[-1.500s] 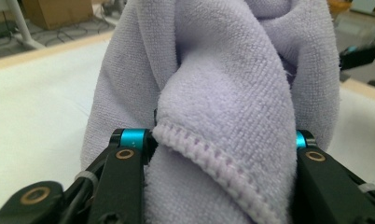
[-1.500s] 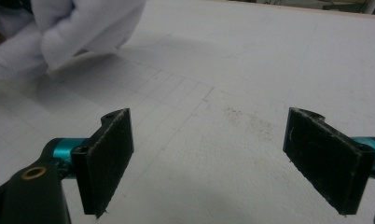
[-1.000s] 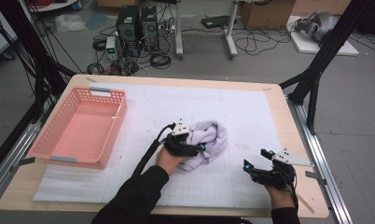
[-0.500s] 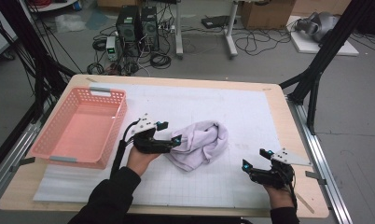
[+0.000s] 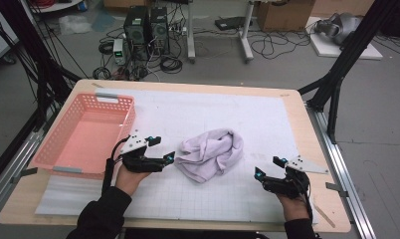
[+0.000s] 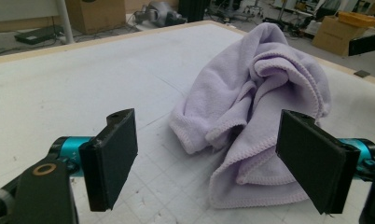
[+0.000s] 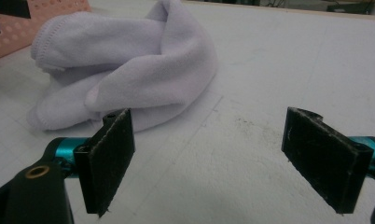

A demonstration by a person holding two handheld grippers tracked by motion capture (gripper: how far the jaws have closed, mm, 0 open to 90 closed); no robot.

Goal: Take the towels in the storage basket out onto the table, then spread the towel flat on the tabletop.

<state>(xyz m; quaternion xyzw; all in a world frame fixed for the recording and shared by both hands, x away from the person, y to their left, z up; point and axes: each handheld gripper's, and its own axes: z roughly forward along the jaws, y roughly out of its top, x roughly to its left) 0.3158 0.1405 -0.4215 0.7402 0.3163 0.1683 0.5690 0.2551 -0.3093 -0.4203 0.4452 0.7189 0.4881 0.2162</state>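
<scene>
Lying bunched mid-table: lilac towel (image 5: pixel 212 153), soft, light, floppy; best pinched at its near hemmed edge. Left gripper (image 5: pixel 162 149) wide, empty; right gripper (image 5: pixel 268 168) wide, empty.

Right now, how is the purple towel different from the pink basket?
The purple towel is soft and lies crumpled mid-table; the pink basket is stiff, boxy and full of holes. The towel sits between both grippers, the basket at the table's left edge. Both rest on the table.
</scene>
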